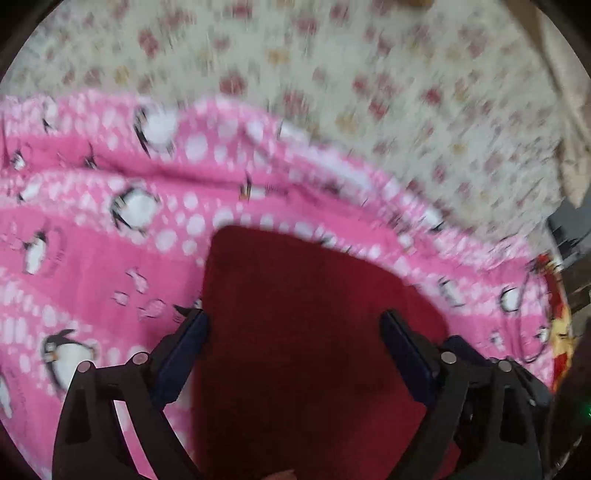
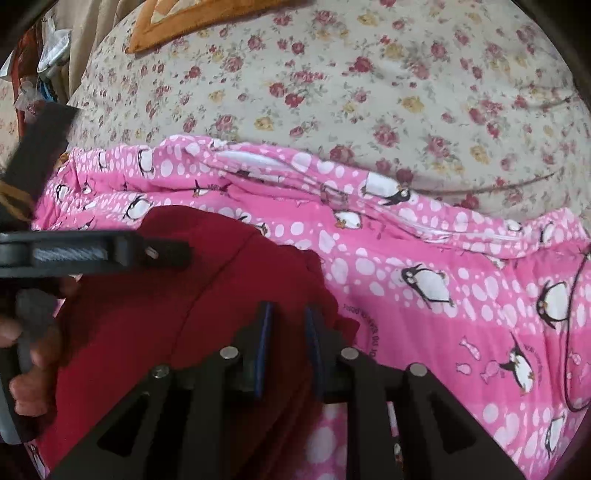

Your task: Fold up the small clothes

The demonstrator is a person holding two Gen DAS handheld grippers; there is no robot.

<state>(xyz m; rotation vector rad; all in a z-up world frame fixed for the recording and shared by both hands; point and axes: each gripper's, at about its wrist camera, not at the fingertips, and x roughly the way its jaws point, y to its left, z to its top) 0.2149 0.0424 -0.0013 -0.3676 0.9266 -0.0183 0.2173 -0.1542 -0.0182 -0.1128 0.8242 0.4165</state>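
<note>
A dark red garment (image 1: 303, 332) lies on a pink penguin-print blanket (image 1: 110, 236). In the left wrist view, which is blurred, my left gripper (image 1: 293, 321) is open, its fingers wide apart over the garment and holding nothing. In the right wrist view my right gripper (image 2: 288, 314) is shut on a gathered fold of the red garment (image 2: 147, 332) near its right edge. The left gripper's body (image 2: 92, 251) and the hand holding it show at the left of that view.
The pink blanket (image 2: 443, 280) lies on a floral bedsheet (image 2: 369, 92). An orange cushion (image 2: 173, 22) sits at the far left corner. A thin dark cable (image 2: 569, 332) runs over the blanket at the right. Clutter hangs at the far left.
</note>
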